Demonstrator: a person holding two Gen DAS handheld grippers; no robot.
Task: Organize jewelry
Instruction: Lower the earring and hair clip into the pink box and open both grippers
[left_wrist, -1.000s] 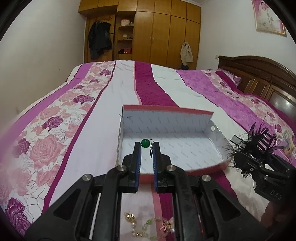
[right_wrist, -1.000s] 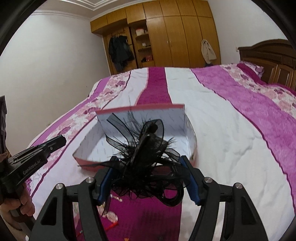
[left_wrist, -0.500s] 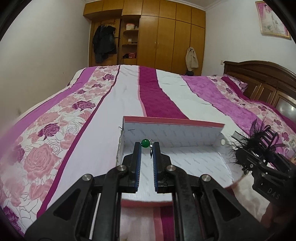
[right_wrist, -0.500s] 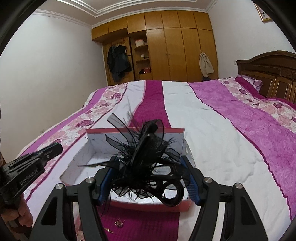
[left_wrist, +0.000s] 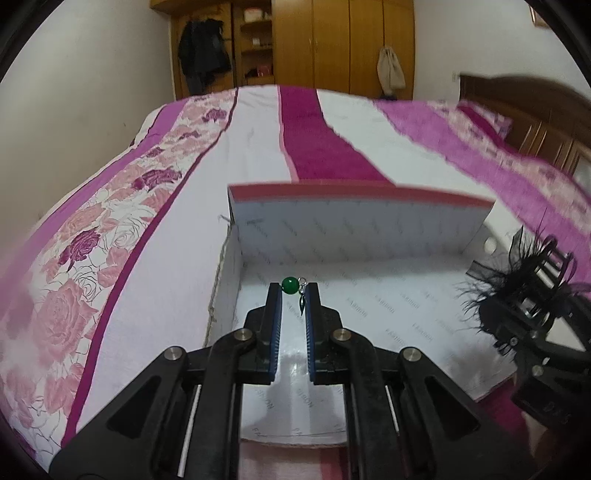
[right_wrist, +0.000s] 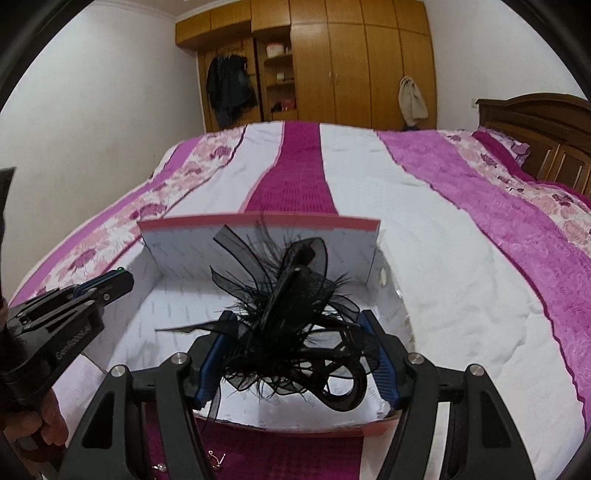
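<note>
A green bead earring (left_wrist: 289, 285) with a small silver dangle is pinched at the tips of the left gripper (left_wrist: 292, 291), just above the floor of the open white box (left_wrist: 369, 236), near its left wall. A black feathery hair clip (right_wrist: 291, 314) is squeezed between the pads of the right gripper (right_wrist: 295, 354), over the box's front right part. The box sits on a pink and white striped bed (right_wrist: 461, 240). A few small gold bits (right_wrist: 214, 459) lie on the bed by the box's front edge.
</note>
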